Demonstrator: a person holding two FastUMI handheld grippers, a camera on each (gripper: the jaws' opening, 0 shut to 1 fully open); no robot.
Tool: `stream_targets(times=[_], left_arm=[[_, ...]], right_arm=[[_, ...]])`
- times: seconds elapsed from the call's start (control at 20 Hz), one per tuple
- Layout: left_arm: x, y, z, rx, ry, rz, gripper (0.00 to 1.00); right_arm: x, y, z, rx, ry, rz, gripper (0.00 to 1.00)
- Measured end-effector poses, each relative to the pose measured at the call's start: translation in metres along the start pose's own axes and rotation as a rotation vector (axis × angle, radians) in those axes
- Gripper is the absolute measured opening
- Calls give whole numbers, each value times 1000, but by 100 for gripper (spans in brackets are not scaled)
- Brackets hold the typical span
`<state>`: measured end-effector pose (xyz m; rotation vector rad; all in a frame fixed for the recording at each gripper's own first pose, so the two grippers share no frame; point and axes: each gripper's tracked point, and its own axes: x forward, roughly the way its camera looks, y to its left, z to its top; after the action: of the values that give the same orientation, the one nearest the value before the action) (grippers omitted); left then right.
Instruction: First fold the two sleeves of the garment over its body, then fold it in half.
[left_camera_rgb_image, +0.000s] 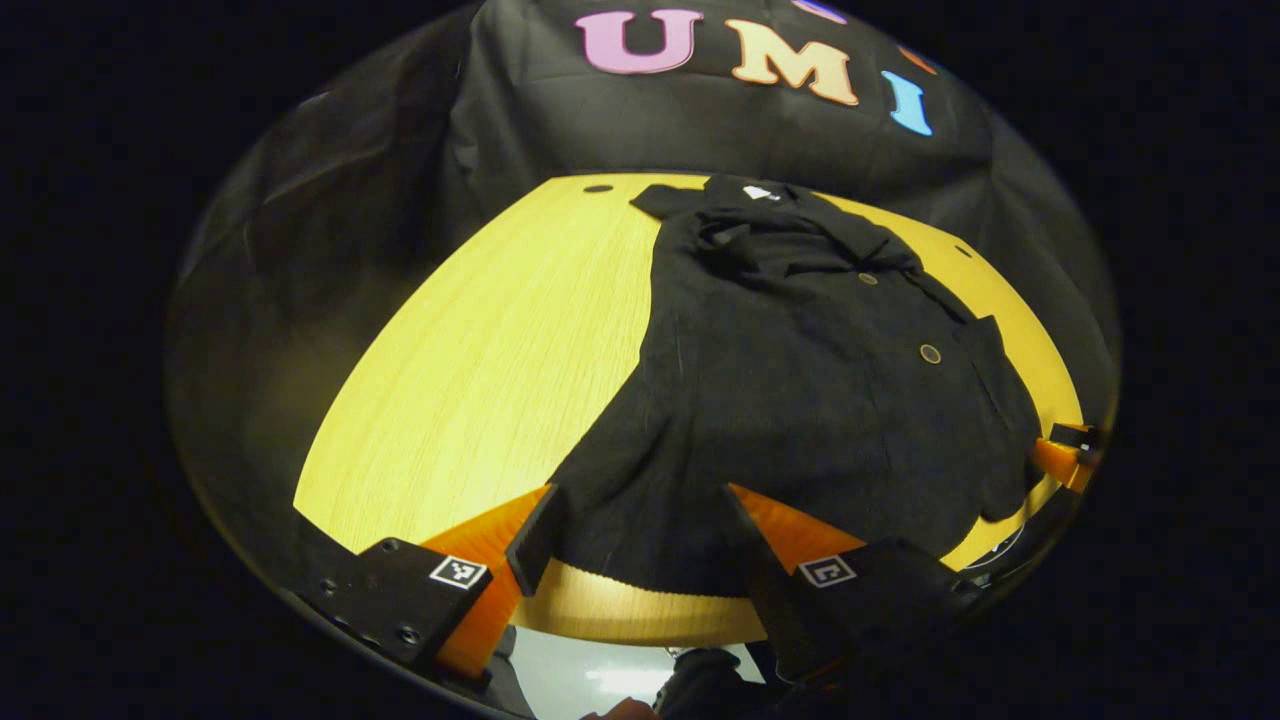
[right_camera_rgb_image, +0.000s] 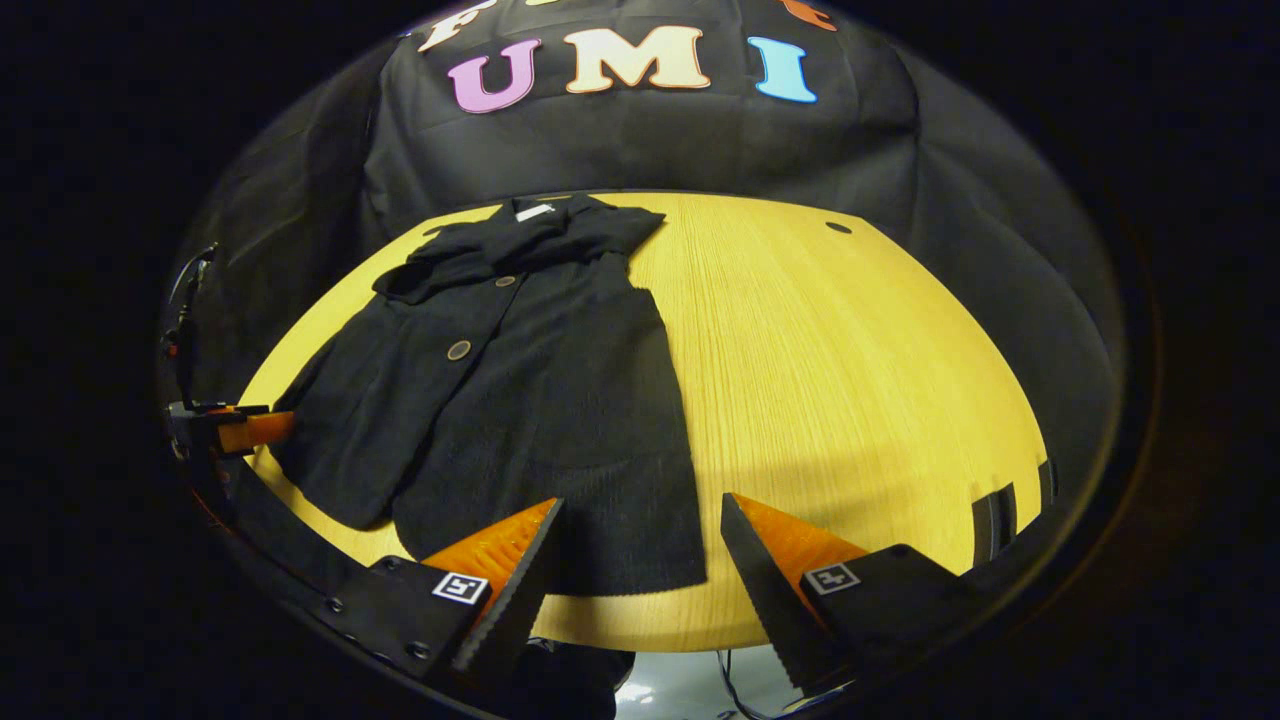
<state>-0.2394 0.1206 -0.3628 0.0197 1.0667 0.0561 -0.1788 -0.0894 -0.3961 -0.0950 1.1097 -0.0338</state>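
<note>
OK, both tools hovering at the near edge of the table (right_camera_rgb_image: 850, 380), garment (right_camera_rgb_image: 530, 400) laid flat w/ its collar (right_camera_rgb_image: 500, 245) at the far edge by the booth wall and its hem toward me. Looks to me like both sleeves are already folded in over the body, so my guess is the half-fold is what's left.

Left gripper (left_camera_rgb_image: 640, 520): jaws wide, straddling the hem on the garment's left bottom corner, nothing pinched. Right gripper (right_camera_rgb_image: 640, 530): also wide, at the hem's right bottom corner (right_camera_rgb_image: 690, 575), one finger over cloth, the other over bare wood beside it. Not gripping either.

Risks as I see them: hem is a few layers thick here. If I close shallow I may catch only the top layer and the folded sleeve underneath slides out when I lift. Right side is the worse one, imo, since that corner sits just inside one finger; a small miss and I pinch air. Also, if the two hands lift unevenly, the fold goes skewed and the front panel by the buttons (right_camera_rgb_image: 459, 349) could flop open. Hem lies close to the table's near edge, so dragging toward me could pull it off.

Containers: none on the table, nothing to report there.
</note>
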Motion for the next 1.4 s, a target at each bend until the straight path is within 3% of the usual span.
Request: stream_targets(times=[0.05,0.15,0.2,0.35,0.4,0.5,0.55,0.6,0.65,0.7,0.75,0.85,0.9,1.15,1.4], left_arm=[[0,0,3,9,-14,-10,96],[1,1,3,23,-22,-27,96],[2,1,2,30,-28,-33,97],[2,-7,1,53,-30,-63,91],[3,-12,2,63,-31,-75,77],[3,-22,1,73,-25,-107,49],[2,-27,2,66,-18,-119,35],[3,-28,3,50,-15,-117,21],[3,-28,3,29,-16,-118,7],[3,-29,3,6,-19,-121,4],[3,-29,3,-20,-21,-126,0],[3,-29,3,-63,-16,-133,0],[3,-30,3,-76,-13,-129,0],[4,-29,3,-84,-20,-81,0],[3,-28,5,-168,-16,-61,0]], right_arm=[[3,1,-5,0,15,-9,99],[3,1,-11,9,23,-17,95],[2,0,-10,20,15,-21,98],[2,5,-6,4,4,6,96],[1,11,-5,-12,6,31,85],[2,18,-8,-41,16,76,52],[3,22,-9,-44,23,98,44],[4,22,-8,-45,24,111,24],[2,22,-8,-45,27,119,18],[2,22,-7,-39,32,129,12],[3,21,-7,-33,37,142,12],[6,21,-6,-22,32,166,12],[3,21,-4,-25,37,176,4],[4,22,-5,-44,35,223,4],[2,23,3,-47,7,254,3]])
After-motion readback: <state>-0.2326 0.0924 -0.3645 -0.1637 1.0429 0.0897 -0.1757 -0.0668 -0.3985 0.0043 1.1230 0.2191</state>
